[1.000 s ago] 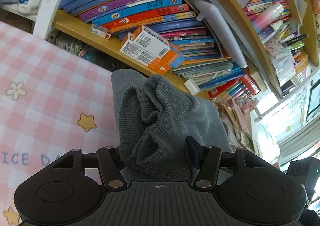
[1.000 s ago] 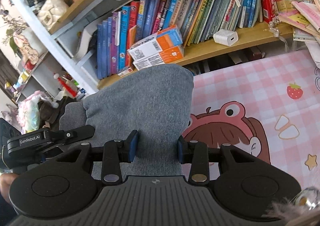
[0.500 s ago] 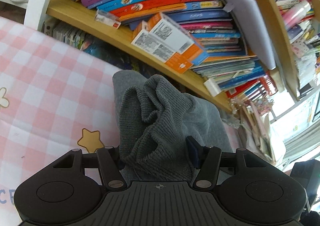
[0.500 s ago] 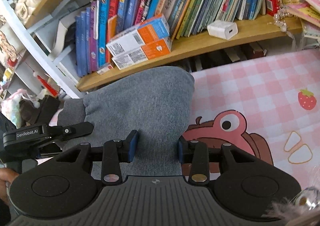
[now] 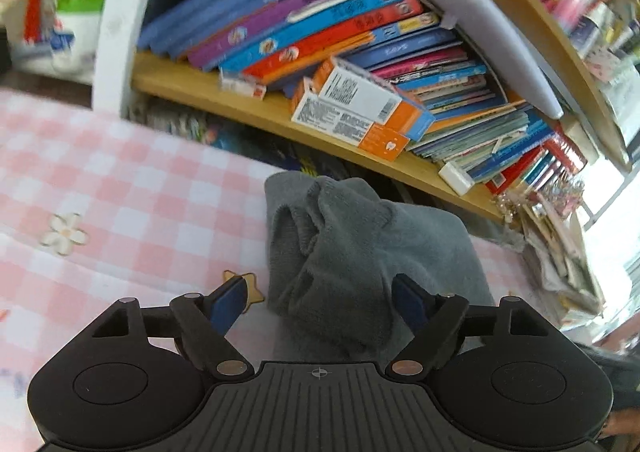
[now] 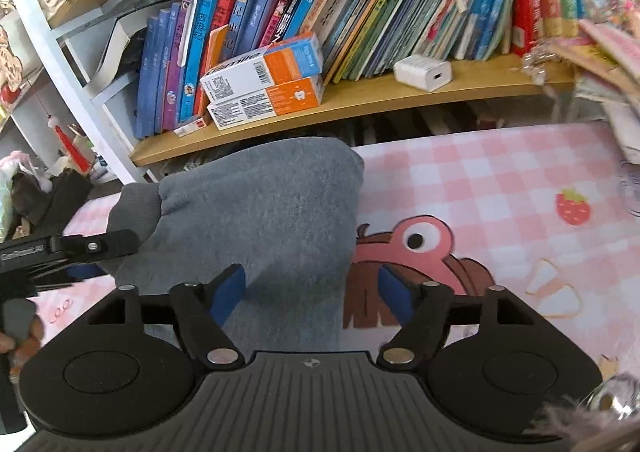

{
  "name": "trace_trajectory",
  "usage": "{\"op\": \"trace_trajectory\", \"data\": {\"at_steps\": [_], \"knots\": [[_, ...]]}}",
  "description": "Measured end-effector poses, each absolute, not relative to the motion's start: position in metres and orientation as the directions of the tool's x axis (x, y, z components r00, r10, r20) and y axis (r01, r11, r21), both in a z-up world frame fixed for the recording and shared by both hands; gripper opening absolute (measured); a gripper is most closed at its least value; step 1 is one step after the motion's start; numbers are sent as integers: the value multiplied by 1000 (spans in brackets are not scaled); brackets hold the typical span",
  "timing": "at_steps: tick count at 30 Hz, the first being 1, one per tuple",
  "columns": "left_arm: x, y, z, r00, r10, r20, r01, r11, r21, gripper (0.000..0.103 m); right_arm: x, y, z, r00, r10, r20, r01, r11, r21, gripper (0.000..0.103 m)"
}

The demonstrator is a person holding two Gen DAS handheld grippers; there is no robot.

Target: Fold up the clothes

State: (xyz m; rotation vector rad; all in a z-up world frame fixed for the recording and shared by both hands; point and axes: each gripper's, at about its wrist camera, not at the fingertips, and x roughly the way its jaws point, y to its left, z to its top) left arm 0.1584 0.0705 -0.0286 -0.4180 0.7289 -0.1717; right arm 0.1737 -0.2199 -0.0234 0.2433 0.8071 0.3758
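A folded grey knit garment [image 5: 360,252] lies on the pink checked mat [image 5: 120,191], its far end near the bookshelf. My left gripper [image 5: 320,300] is open, its blue pads spread on either side of the garment's bunched ribbed end. In the right wrist view the garment [image 6: 260,211] lies flat and smooth. My right gripper [image 6: 312,288] is open over its near edge, jaws apart and not pinching cloth. The left gripper [image 6: 68,248] shows at the left edge of that view, beside the garment's cuff.
A wooden bookshelf [image 6: 400,95] with leaning books, orange and white boxes [image 6: 260,83] and a white charger [image 6: 422,71] stands just behind the mat. Stacked papers and trinkets [image 5: 560,244] crowd the right side. The cartoon print [image 6: 420,252] lies right of the garment.
Both grippers have opened and let go of the grey garment, which now rests on the mat. Both have drawn back slightly.
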Motion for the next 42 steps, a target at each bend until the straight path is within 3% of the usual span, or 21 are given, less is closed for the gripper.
{"op": "trace_trajectory", "data": {"at_steps": [14,18,27,42], "knots": [[55,32,-12,761,-178,-624,-24,953,-301,82,84,-212,-8,718,269,-642,-197,963,183,81],[34,24,-13,776,-117,-620,-54,967,-250,88,56,-208,-9,749,222,-624,-196,974,112,84],[-1,8,-12,791,-69,-608,-35,987,-158,90,25,-209,-12,755,191,-628,-180,980,82,88],[-19,7,-8,808,-15,-588,-69,990,-120,101,8,-205,-9,749,185,-636,-188,980,63,98]]}}
